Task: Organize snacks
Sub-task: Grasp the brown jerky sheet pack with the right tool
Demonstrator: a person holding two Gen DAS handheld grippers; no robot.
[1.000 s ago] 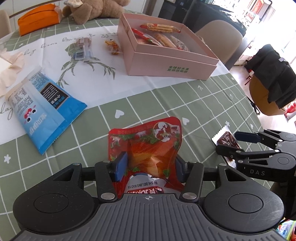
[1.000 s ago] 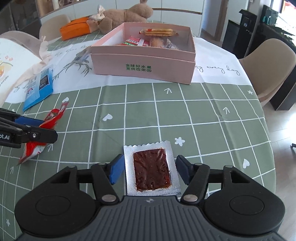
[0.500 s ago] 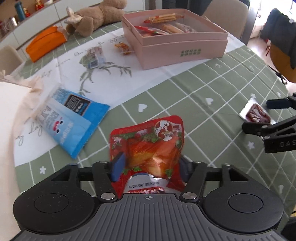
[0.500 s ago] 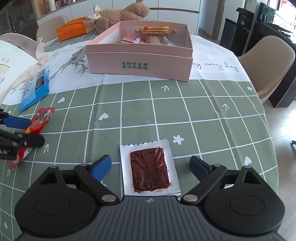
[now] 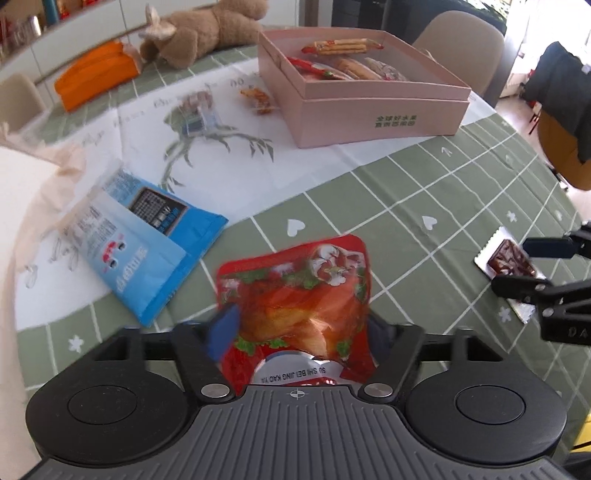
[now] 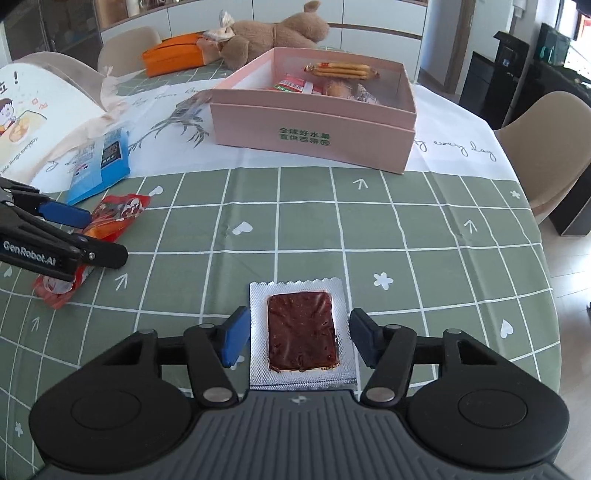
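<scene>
My left gripper (image 5: 301, 326) is shut on a red snack pouch (image 5: 295, 291) and holds it above the green checked tablecloth; gripper and pouch also show in the right wrist view (image 6: 107, 218). My right gripper (image 6: 297, 338) is open around a silver packet with a dark brown snack (image 6: 301, 332) that lies flat on the cloth; the pads stand just off its edges. The packet also shows in the left wrist view (image 5: 508, 260). The open pink box (image 6: 314, 122) with several snacks inside stands at the far middle of the table.
A blue and white snack bag (image 5: 136, 236) lies left. Small wrapped snacks (image 5: 258, 98) lie beside the box. An orange pouch (image 5: 96, 74) and a plush bear (image 5: 203, 33) sit at the back. Chairs (image 6: 546, 136) stand around the table's right edge.
My left gripper has lifted and swung with the red pouch in it. My right gripper opened wide half a second ago and has since narrowed around the silver packet.
</scene>
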